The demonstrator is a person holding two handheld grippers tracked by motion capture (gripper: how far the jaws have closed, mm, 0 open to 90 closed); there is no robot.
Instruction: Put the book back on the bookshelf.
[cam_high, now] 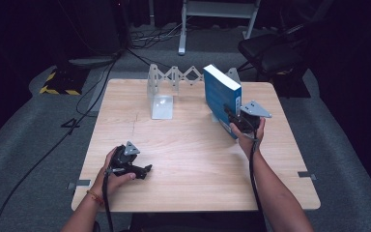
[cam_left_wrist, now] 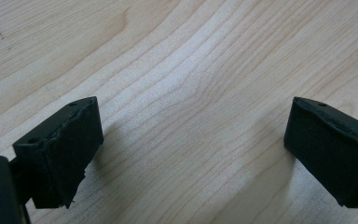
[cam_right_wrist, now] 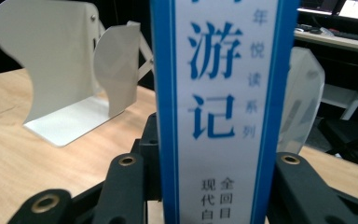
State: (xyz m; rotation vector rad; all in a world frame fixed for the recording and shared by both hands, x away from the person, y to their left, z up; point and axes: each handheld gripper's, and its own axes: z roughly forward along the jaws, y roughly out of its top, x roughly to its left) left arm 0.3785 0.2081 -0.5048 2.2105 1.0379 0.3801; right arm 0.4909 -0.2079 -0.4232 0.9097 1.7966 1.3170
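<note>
A thick blue book [cam_high: 221, 94] stands upright on its edge at the back right of the wooden table [cam_high: 188, 164]. My right gripper [cam_high: 233, 116] is shut on it from the near side. In the right gripper view the white-and-blue spine [cam_right_wrist: 223, 93] with blue printed characters rises between the two black jaws, which press on both covers. My left gripper [cam_high: 144, 170] rests low at the front left of the table. It is open, its pads [cam_left_wrist: 70, 149] wide apart over bare wood with nothing between them.
A white folding bookend rack [cam_high: 162, 94] stands at the table's back edge, its left plate [cam_right_wrist: 60, 70] left of the book and another plate [cam_right_wrist: 303, 93] behind it. A black chair [cam_high: 270, 50] and cables [cam_high: 92, 92] lie on the floor beyond.
</note>
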